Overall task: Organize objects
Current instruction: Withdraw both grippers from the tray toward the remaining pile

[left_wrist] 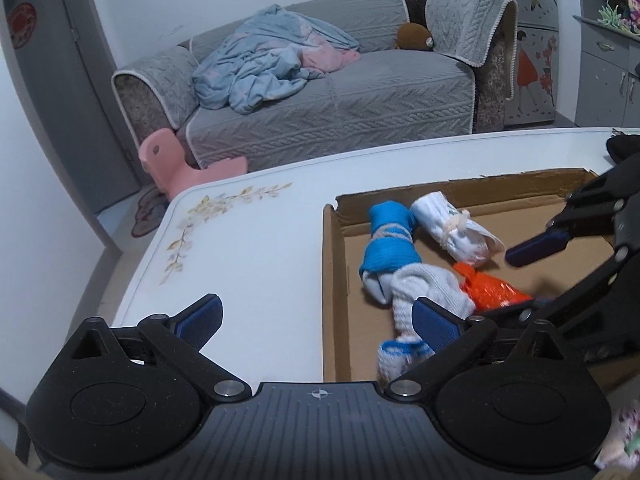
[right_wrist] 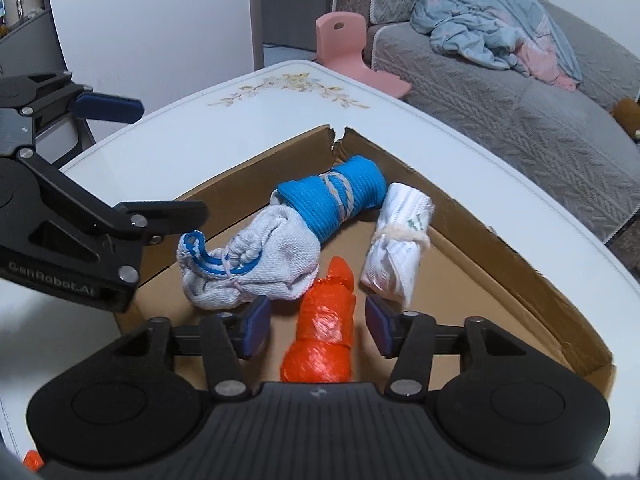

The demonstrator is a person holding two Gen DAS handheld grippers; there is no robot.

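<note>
The orange bundle (right_wrist: 325,330) lies in the shallow cardboard box (right_wrist: 516,264) on the white table (right_wrist: 168,140), between the spread fingers of the right gripper (right_wrist: 318,330), which do not touch it. Beside it lie a blue-and-grey sock roll (right_wrist: 304,220) and a white roll (right_wrist: 400,248). The left gripper (left_wrist: 318,320) is wide open and empty over the box's left wall.

My black grippers have dark blue pads (right_wrist: 256,330). At twelve o'clock a bright orange bundle (right_wrist: 324,340) lies in a plain brown cardboard tray (right_wrist: 500,256). Beyond it are a blue roll (right_wrist: 336,196), a white roll (right_wrist: 400,240) and a grey-white sock with a blue-edged cuff (right_wrist: 256,264). The white table (right_wrist: 192,136) has a pale gold floral pattern.
</note>
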